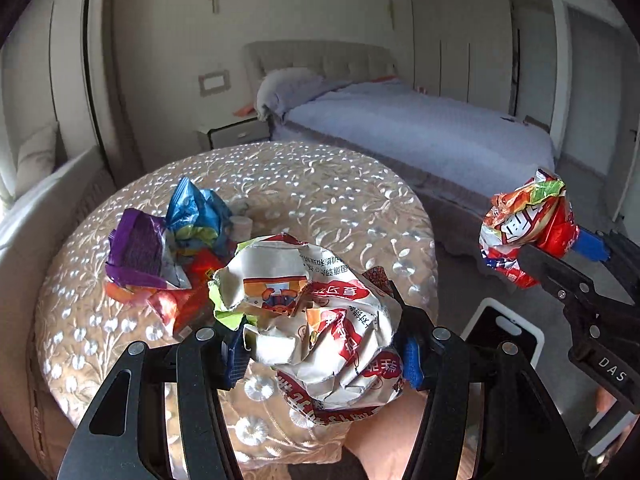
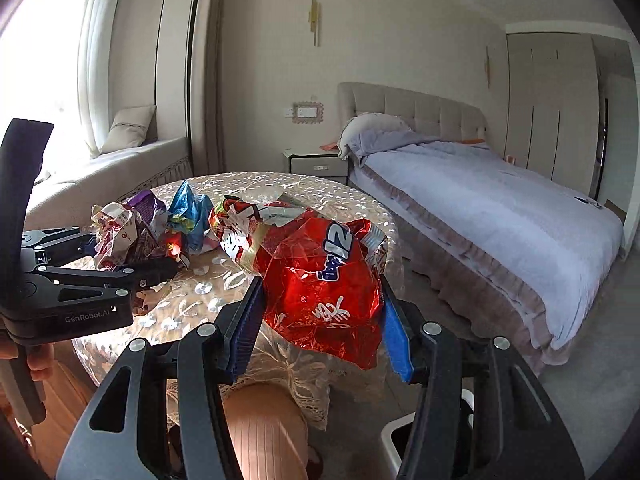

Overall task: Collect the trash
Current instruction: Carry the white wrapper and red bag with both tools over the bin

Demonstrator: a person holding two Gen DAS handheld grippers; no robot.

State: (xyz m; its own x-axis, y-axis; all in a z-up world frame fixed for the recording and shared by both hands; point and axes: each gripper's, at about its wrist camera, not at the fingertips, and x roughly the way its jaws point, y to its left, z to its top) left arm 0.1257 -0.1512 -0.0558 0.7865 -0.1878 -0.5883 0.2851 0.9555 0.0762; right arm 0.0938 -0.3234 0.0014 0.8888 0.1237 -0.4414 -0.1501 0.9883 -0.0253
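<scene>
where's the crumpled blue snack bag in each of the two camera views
Left wrist view: blue snack bag sits left of centre, at the back of the wrapper pile, beside the purple wrapper.
Right wrist view: blue snack bag is left of centre, just behind the held red wrapper.
Shared landmark: the round table.

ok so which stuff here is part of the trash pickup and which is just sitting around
Part of the job:
- white crumpled wrapper in the left gripper
- red foil bag in the right gripper
- purple wrapper and blue wrapper on the round table
- white bin

Just there:
- bed
- nightstand
- window cushion
</scene>
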